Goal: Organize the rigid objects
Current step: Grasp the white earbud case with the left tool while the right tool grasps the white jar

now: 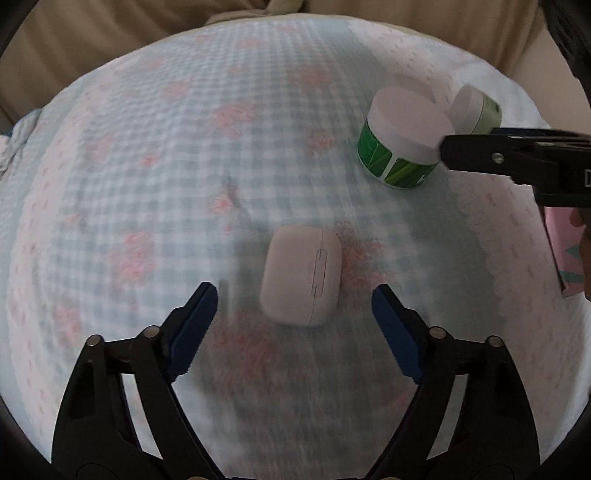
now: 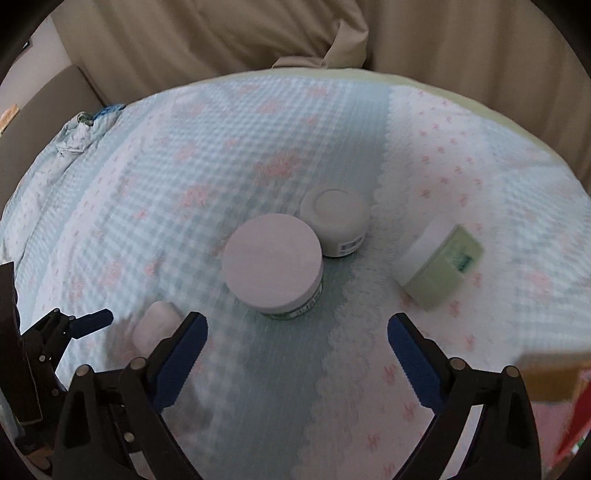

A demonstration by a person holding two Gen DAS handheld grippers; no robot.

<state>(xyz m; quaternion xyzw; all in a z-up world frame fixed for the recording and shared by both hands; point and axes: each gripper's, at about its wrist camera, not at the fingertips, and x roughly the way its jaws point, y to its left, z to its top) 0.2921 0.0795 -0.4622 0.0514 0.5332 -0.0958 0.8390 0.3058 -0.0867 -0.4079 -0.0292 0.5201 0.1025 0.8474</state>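
Observation:
A white earbud case [image 1: 301,275] lies on the checked blue and pink cloth [image 1: 166,147], just ahead of my left gripper [image 1: 295,299], which is open and empty. The case also shows in the right wrist view [image 2: 155,325], partly behind a finger. A green jar with a white lid [image 1: 399,142] stands at the right. In the right wrist view the same jar [image 2: 273,262] stands just ahead of my right gripper [image 2: 297,326], open and empty. A small white jar [image 2: 336,225] stands behind it, and a pale green jar [image 2: 439,266] lies on its side to the right.
A pink box [image 1: 565,254] sits at the right edge of the left wrist view. A cardboard and red box [image 2: 554,384] shows at the lower right. Beige fabric [image 2: 258,33] lies beyond the cloth's far edge. The left gripper [image 2: 74,325] shows in the right wrist view.

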